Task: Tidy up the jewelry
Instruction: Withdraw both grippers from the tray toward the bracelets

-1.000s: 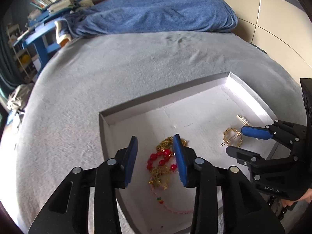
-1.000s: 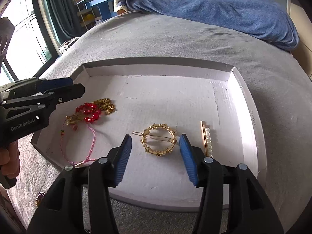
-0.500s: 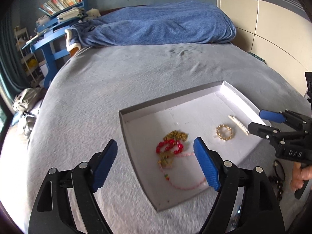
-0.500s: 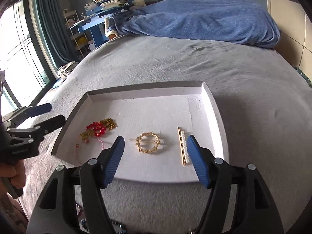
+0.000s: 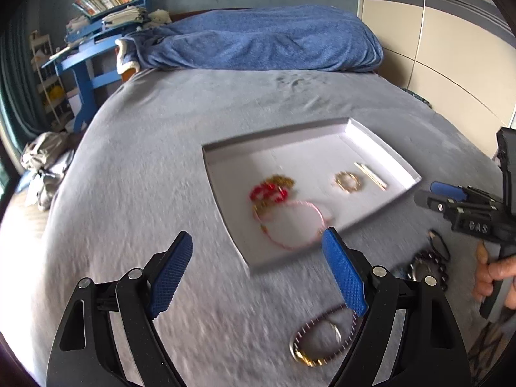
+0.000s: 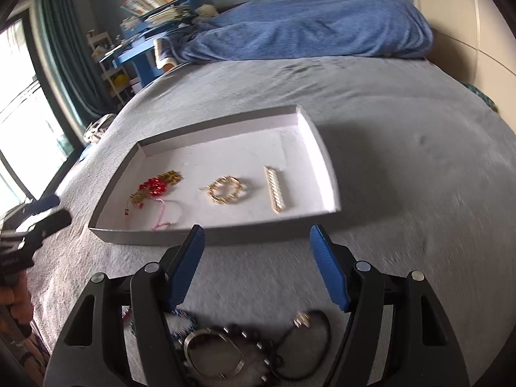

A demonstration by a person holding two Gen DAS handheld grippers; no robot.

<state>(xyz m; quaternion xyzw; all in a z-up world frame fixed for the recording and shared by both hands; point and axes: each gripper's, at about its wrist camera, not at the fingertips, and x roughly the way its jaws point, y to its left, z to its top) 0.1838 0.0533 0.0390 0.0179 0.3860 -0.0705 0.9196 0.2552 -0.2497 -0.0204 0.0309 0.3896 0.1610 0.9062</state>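
The white tray on the grey bed holds a red bead cluster, pink cord bracelet, gold ring clip and pearl bar clip. Only the right wrist view shows the dark bracelet pile clearly. Both the left gripper and right gripper tilt downward, jaws spread and empty, the left's having just opened.

surface: grey bed | on it: white tray, blue blanket, loose bracelets
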